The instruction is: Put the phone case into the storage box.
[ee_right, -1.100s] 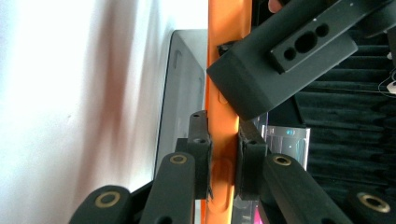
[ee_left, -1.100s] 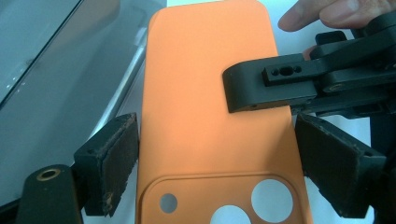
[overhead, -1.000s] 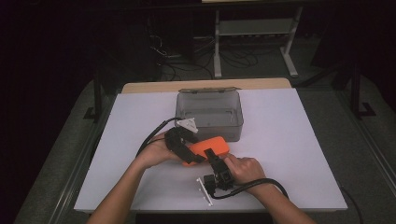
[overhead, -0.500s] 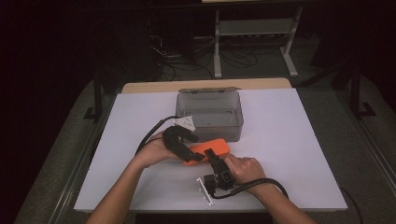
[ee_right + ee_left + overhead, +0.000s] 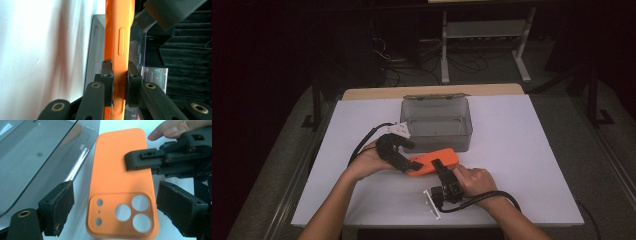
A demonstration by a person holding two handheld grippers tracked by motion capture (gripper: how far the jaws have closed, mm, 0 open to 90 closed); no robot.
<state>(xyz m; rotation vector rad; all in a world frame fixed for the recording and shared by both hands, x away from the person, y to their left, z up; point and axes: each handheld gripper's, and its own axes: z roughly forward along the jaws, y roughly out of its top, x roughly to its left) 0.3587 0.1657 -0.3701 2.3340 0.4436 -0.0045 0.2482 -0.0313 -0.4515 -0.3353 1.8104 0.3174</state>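
We keep our right gripper (image 5: 119, 82) clamped on the orange silicone phone case (image 5: 120, 180) beside the grey plastic box (image 5: 435, 122), our left gripper (image 5: 115, 205) spread wide, straddling its camera end without touching.

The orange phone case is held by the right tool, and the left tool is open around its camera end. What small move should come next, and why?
Probably close the left tool on the camera end of the phone case. Its pads stand on either side of that end without touching it, while the right tool clamps the case by its edge. A second grip would steady the case before it goes anywhere, perhaps to the grey box beside it.
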